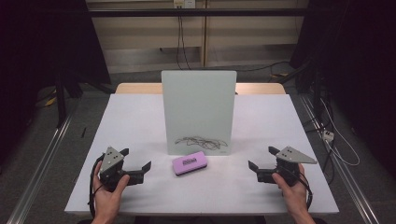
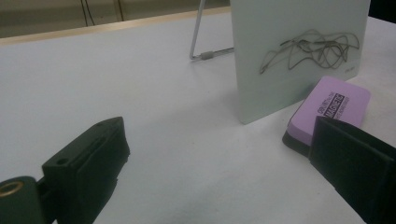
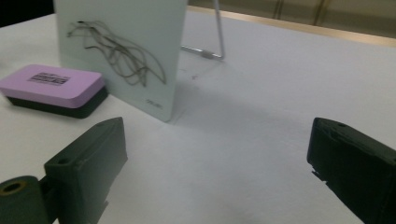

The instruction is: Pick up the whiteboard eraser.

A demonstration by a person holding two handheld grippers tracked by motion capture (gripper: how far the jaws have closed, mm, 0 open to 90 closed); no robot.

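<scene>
An upright pale whiteboard [image 1: 198, 112] stands mid-table with a dark scribble [image 1: 200, 142] near its lower edge. A purple eraser [image 1: 189, 163] with a black base lies flat in front of it. My left gripper [image 1: 138, 162] rests at the near left, open and empty, its jaws pointing right toward the eraser. My right gripper [image 1: 261, 159] rests at the near right, open and empty, jaws pointing left. The left gripper view shows the eraser [image 2: 331, 109] beside the right jaw and the scribble [image 2: 310, 49] on the board. In the right gripper view the eraser [image 3: 53, 88] lies at far left, the board [image 3: 126, 51] behind it.
The white table [image 1: 135, 121] has a wooden strip along its far edge. The board's metal stand leg [image 2: 198, 32] props it from behind. Metal floor rails run along both sides of the table, with cables on the floor at right.
</scene>
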